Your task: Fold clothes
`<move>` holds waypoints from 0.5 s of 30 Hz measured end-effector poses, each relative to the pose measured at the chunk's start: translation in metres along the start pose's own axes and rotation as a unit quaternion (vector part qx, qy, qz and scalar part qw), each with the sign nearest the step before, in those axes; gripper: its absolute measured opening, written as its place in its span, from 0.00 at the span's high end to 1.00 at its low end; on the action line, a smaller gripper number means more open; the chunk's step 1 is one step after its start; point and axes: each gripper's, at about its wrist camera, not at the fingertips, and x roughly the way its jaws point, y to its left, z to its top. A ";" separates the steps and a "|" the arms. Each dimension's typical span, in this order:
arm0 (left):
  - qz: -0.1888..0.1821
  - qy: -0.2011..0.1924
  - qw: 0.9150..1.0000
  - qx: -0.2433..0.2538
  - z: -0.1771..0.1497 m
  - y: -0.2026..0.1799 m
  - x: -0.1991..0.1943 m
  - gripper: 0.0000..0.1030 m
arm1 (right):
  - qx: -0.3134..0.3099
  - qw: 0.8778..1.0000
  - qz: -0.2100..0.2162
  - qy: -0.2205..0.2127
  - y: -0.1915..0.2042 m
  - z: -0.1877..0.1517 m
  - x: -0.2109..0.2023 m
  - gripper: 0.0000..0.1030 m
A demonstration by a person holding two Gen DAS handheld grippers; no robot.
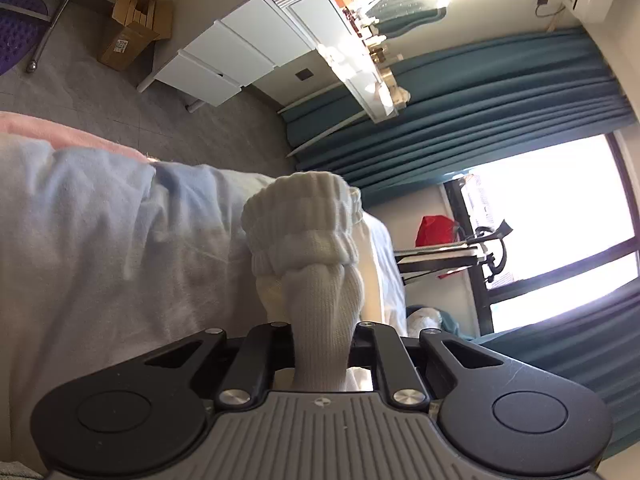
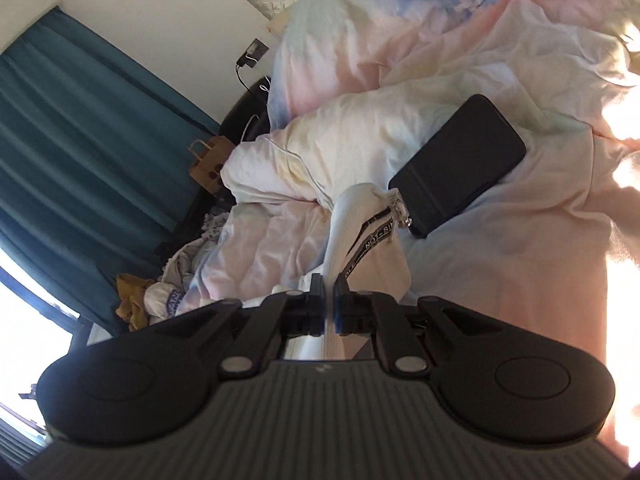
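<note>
A white ribbed sock (image 1: 308, 248), its cuff rolled into a thick bundle, sticks up between the fingers of my left gripper (image 1: 322, 354), which is shut on its lower part above the pale blue bedding (image 1: 120, 240). In the right wrist view, my right gripper (image 2: 329, 300) is shut on a white sock with a black lettered stripe (image 2: 368, 240), pinched thin between the pads. That sock stretches away from the jaws toward a black phone (image 2: 460, 164) lying on the pastel duvet (image 2: 500, 260). Its far end carries a small tag.
White drawers (image 1: 224, 64) and a cardboard box (image 1: 132, 24) stand on the grey floor beyond the bed. Teal curtains (image 1: 500, 96) frame a bright window. In the right wrist view, a crumpled pile of clothes (image 2: 160, 292) and a brown paper bag (image 2: 208, 164) lie beside the bed.
</note>
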 end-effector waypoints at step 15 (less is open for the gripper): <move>0.034 0.047 0.996 0.062 0.043 -0.107 0.087 0.88 | -0.112 0.992 0.062 -0.004 0.144 0.005 0.065 0.93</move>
